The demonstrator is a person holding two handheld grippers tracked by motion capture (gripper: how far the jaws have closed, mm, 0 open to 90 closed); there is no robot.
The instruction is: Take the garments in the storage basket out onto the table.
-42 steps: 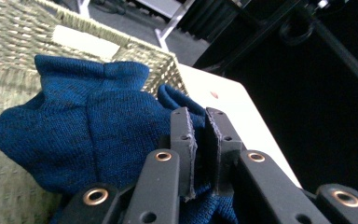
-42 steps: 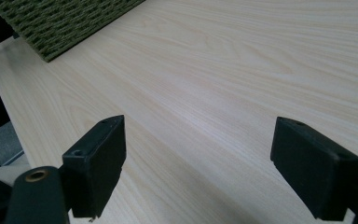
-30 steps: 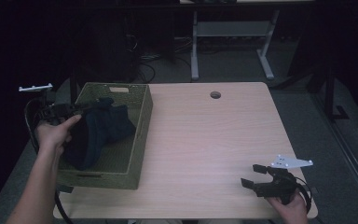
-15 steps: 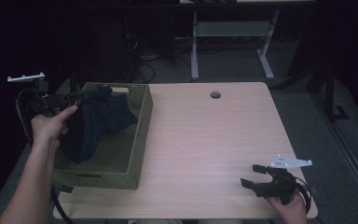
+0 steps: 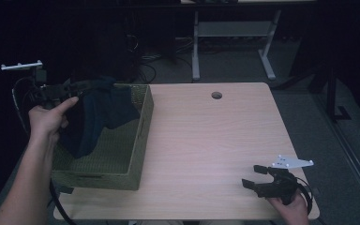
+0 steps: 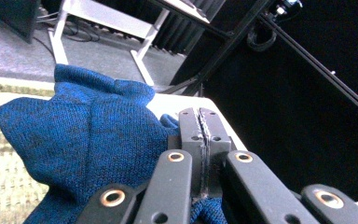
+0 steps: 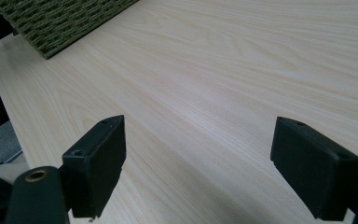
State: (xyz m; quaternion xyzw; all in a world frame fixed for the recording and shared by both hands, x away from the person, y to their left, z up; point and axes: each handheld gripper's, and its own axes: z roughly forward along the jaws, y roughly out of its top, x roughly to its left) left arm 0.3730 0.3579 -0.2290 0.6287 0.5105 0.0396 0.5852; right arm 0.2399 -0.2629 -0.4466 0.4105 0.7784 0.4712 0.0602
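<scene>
- Left gripper point(image 5: 82, 86) clamped tight on dark blue knitted garment point(image 5: 98, 117), hanging long-ways down into olive woven basket point(image 5: 138, 140).
- Right gripper point(image 5: 258, 178) gaping, empty, well right of basket, so farther off.

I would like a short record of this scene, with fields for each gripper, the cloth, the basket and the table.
left gripper: shut on the blue knitted cloth, raised over the basket's far left corner
right gripper: open, nothing between the jaws, near the table's front right edge
blue knitted cloth: hangs from the left gripper, lower part inside the basket
basket: green woven, rectangular, on the table's left part
table: light wood, round hole near the far edge
</scene>
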